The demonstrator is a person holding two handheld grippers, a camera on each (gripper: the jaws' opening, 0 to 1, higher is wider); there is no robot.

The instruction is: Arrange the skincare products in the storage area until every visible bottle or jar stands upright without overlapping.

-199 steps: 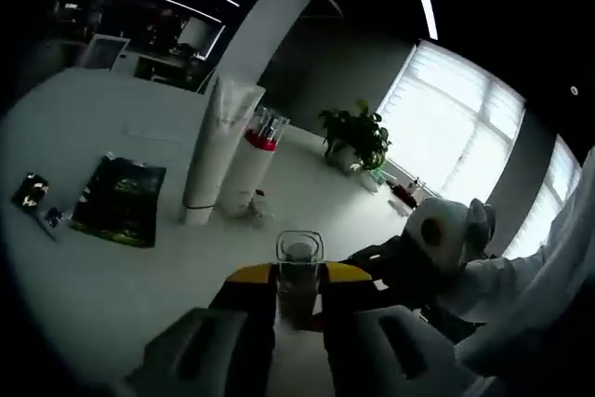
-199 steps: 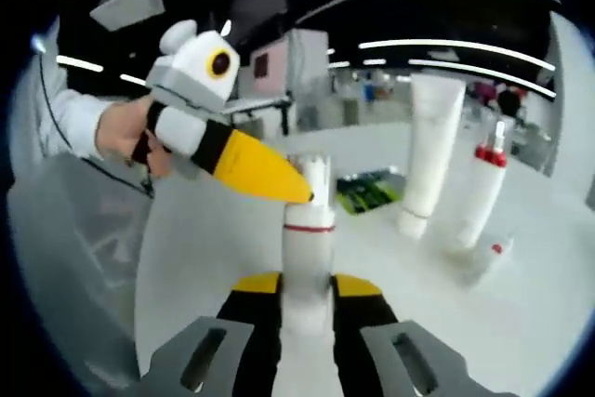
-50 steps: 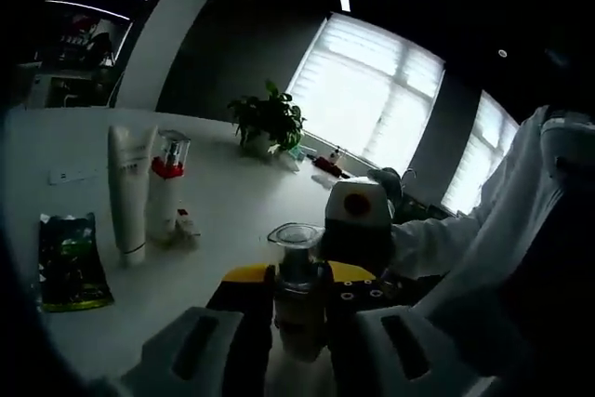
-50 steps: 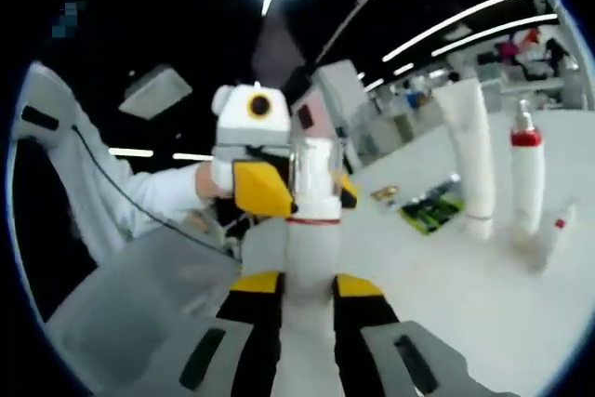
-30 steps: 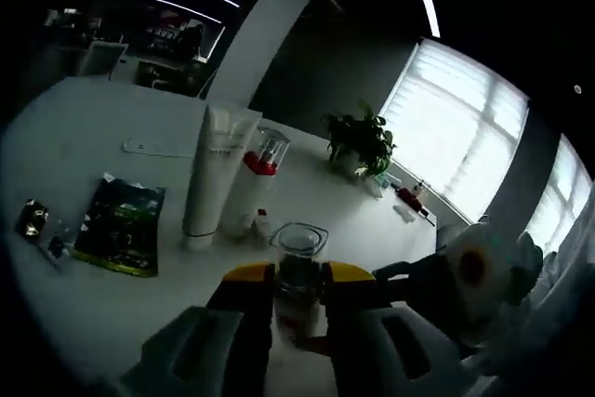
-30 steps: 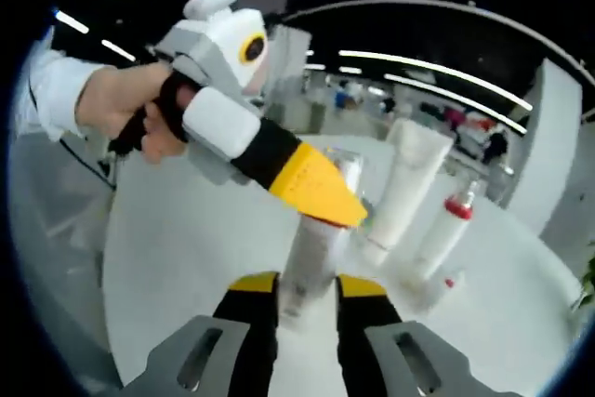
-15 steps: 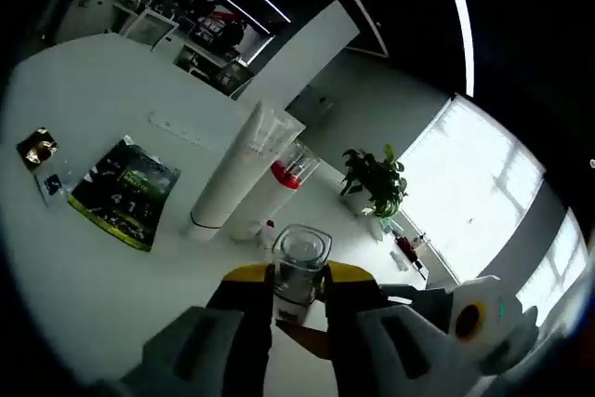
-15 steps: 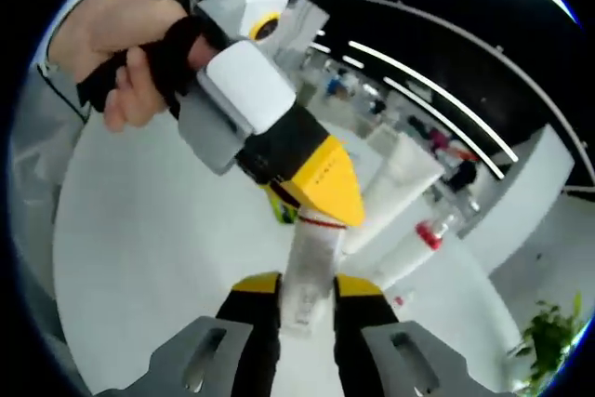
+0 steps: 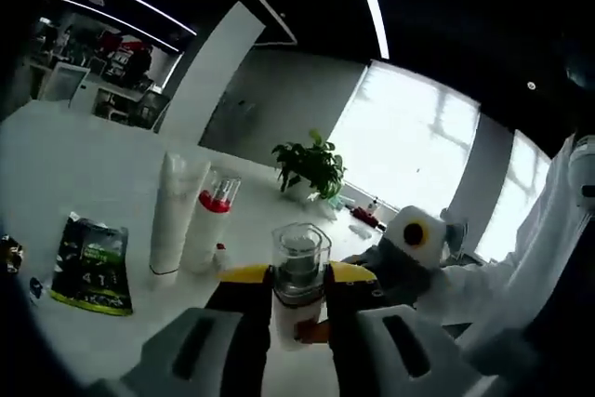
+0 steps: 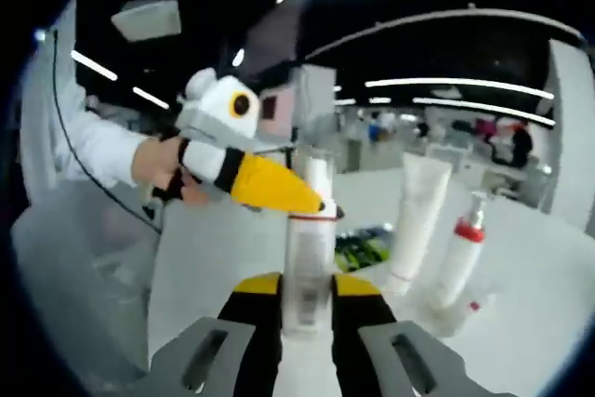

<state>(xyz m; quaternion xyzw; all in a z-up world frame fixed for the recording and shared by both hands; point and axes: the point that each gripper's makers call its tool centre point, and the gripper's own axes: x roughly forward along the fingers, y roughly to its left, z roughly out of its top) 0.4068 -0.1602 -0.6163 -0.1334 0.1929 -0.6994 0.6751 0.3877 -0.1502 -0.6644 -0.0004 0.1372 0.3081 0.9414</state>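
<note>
Both tongs are on the same white pump bottle [image 10: 310, 271], held upright above the white worktop [image 10: 214, 258].

Right tongs [image 10: 307, 309]: jaws closed on the bottle's lower body. Bottle base is hidden between the jaws.

Left tongs [image 9: 297, 290]: jaws closed around the bottle's clear cap [image 9: 299, 253]. In the right gripper view their yellow tips meet the bottle at the red ring below the cap. Can't tell whether the cap is seated or lifted; the tips cover the joint.

On the worktop, standing upright and side by side: white tube [image 10: 416, 220], cap down, and a white bottle with a red collar [image 10: 460, 253]. A small white item with a red dot [image 10: 460, 315] lies just beside them, too blurred to name. Green packet [image 9: 88, 262] lies flat, apart from them. Potted plant [image 9: 310, 165] sits further back by the window.
</note>
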